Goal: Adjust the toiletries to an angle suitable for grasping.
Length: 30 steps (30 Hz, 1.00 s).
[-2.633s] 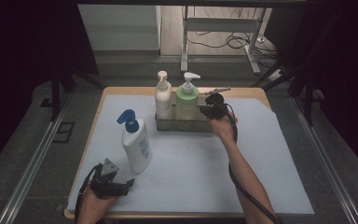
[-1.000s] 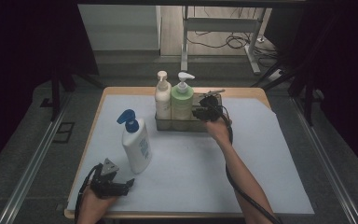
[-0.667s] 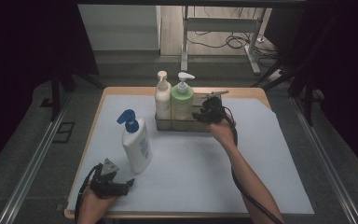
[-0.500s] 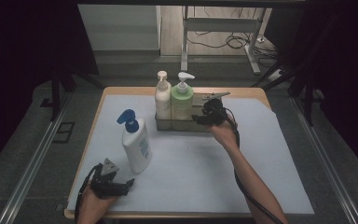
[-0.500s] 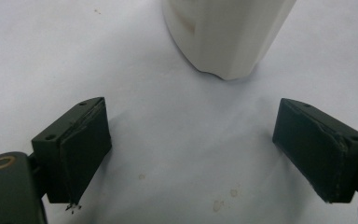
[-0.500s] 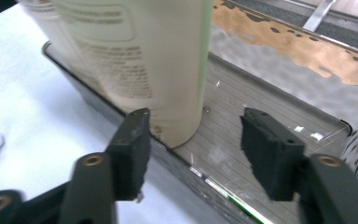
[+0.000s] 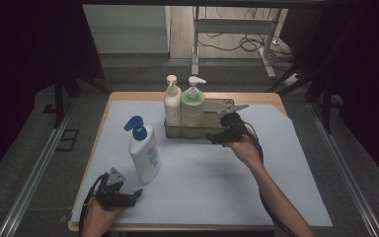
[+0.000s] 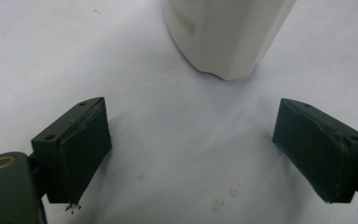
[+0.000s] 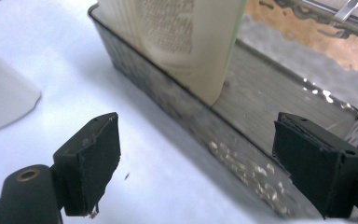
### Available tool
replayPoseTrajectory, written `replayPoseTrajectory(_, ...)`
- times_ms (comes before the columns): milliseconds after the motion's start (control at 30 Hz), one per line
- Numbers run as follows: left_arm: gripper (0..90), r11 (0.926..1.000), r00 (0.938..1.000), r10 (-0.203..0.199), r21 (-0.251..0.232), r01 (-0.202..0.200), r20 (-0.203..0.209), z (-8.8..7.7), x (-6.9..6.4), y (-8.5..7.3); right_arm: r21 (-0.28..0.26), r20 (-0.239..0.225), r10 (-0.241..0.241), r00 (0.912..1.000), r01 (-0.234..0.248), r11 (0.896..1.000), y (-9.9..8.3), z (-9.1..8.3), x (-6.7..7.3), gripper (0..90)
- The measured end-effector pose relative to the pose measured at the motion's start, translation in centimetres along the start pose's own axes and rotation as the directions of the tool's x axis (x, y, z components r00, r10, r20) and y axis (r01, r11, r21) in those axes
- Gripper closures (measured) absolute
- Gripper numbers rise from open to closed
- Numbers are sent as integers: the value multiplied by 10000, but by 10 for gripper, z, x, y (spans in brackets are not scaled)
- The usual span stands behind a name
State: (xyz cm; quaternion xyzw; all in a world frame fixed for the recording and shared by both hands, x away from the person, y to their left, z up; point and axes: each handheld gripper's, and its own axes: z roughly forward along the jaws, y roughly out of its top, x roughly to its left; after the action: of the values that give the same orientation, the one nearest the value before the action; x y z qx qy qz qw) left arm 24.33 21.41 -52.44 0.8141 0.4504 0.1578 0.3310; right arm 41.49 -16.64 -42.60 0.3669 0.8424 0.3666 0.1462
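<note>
Green bottle [image 7: 193,106] upright in tray [image 7: 212,132], far centre, beside cream bottle [image 7: 172,103].
Right gripper [image 7: 216,138] just opened wide, nothing between jaws, backed off near tray front; left gripper [image 7: 134,195] wide, idle by blue-pump bottle [image 7: 144,153].

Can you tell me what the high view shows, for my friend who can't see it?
A person's right tool is open beside a metal tray holding a cream bottle and a green bottle. A white bottle stands nearer, by the left tool.
</note>
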Motion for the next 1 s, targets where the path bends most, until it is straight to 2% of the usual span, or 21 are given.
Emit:
replayPoseTrajectory(267,107,10000,10000,13,3,-13,-3,0,0,0,81,-166,-402,9991,403,9992,-15,-18,8,74)
replayPoseTrajectory(400,108,10000,10000,14,14,-14,1,0,0,0,82,-45,-683,9977,683,9976,-23,-26,12,31)
replayPoseTrajectory(600,108,10000,10000,0,38,0,11,0,0,1,41,40,-819,9966,819,9966,-37,-39,16,0)
replayPoseTrajectory(933,114,10000,10000,20,89,-20,10,-1,1,1,49,196,-707,9973,706,9975,-68,-57,14,0)
replayPoseTrajectory(967,116,10000,9999,-97,25,97,28,-1,0,1,41,229,-678,9974,677,9977,-72,-58,14,0)
replayPoseTrajectory(1000,119,10000,10000,7,86,-7,29,-1,2,1,26,256,-679,9974,679,9977,-75,-60,13,0)
